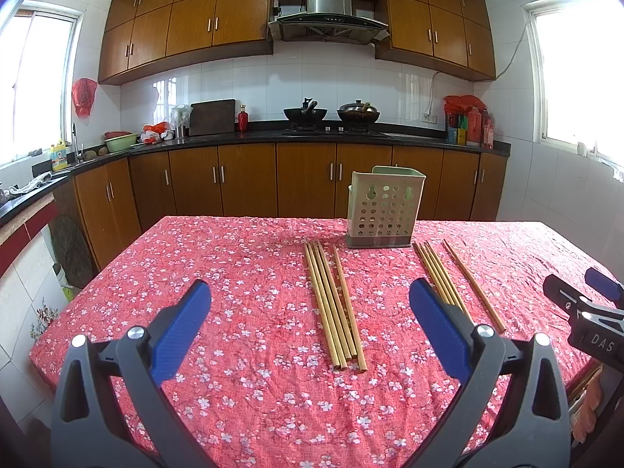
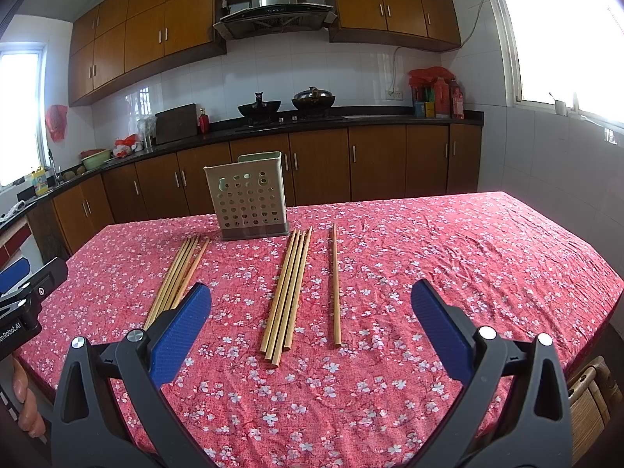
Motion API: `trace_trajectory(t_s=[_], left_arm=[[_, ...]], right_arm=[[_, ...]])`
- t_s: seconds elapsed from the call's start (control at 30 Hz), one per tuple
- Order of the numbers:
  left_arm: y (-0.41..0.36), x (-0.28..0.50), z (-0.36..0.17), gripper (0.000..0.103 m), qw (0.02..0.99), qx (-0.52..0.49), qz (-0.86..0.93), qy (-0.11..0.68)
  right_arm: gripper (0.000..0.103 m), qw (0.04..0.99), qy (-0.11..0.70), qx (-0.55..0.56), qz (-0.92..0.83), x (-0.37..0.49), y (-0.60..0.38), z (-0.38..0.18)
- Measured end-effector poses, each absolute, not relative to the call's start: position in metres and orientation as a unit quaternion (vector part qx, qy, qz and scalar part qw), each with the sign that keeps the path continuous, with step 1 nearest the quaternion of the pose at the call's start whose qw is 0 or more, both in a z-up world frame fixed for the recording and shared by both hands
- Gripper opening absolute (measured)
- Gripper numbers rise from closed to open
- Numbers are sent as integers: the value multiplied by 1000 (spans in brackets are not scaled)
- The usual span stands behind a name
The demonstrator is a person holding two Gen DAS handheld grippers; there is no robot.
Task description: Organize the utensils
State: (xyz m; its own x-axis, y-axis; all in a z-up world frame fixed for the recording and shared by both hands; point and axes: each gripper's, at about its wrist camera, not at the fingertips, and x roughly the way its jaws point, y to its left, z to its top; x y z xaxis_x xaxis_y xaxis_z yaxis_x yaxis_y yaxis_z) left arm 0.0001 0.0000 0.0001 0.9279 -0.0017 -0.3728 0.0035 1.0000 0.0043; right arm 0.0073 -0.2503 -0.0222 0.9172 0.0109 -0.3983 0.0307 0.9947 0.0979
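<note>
A perforated utensil holder (image 1: 384, 210) is stood upright on the table (image 1: 234, 273), toward its far edge. In the left wrist view, a bundle of chopsticks (image 1: 333, 304) is laid before the holder at about 7 o'clock from it, with the sticks touching side by side and running from far to near. A second bundle (image 1: 440, 277) is laid at about 5 o'clock from the holder, well apart from the first. A single chopstick (image 1: 474, 286) is laid just beside that second bundle, at its 3 o'clock, not touching it. Behind the table, at 12 o'clock, a counter (image 1: 273, 136) is seen, and two woks (image 1: 306, 114) are set on it.
</note>
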Motion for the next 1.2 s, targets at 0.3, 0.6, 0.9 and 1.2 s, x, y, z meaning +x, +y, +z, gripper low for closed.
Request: trace_trajectory(t_s=[0.3,0.6,0.9,1.2], left_arm=[[0,0,1,99,982,4,-3,190],[1,-1,0,99,982,3,-2,190],[0,-1,0,99,982,3,-2,190],[0,-1,0,99,982,3,-2,190]], right_arm=[[101,978,203,51,-5,7,-251,-22],[101,978,203,52,-5,7,-252,-22],[101,978,203,53,-5,7,-253,-22],[101,978,203,53,-6,7,-254,-21]])
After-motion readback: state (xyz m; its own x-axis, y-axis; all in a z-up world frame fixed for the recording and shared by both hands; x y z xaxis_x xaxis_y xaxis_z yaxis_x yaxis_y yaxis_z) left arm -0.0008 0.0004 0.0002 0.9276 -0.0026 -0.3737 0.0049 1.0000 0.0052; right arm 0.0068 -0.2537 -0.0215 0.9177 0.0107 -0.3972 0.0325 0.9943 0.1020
